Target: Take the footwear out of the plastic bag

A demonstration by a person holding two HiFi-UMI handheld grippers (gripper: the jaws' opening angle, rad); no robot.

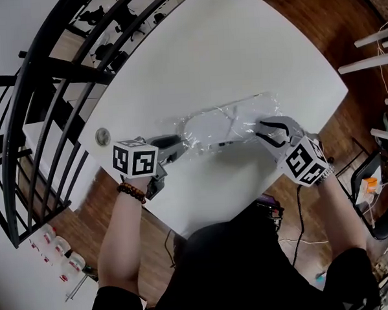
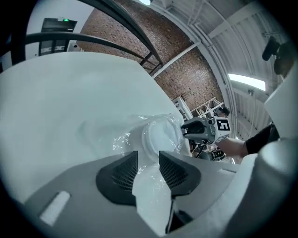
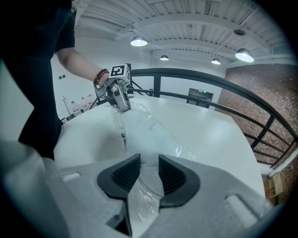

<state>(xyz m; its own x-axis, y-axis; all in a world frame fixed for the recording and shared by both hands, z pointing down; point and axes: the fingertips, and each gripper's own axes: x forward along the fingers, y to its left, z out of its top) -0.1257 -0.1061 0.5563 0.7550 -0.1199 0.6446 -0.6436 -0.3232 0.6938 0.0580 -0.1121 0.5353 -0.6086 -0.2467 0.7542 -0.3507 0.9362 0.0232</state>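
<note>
Footwear (image 1: 209, 126), a pale white piece seen through clear film, lies wholly inside the plastic bag (image 1: 247, 113), nearer the bag's left end than its right. At the bag's right end the right gripper (image 3: 149, 160) is clenched on the film, with a crumpled fold pinched between its pads. At the bag's left end the left gripper (image 2: 148, 155) looks released. Its jaws stand apart with loose film lying between them, and the rounded end of the footwear sits just beyond. Under the bag is a white table (image 1: 240, 45).

The step in hand seems to be securing both ends of the bag, and nothing has come out yet. I cannot tell which end of the bag is its mouth. Next, the left gripper probably has to close on the footwear itself rather than on slippery film alone. The right gripper would meanwhile anchor the bag's far end so the two can be drawn apart.
</note>
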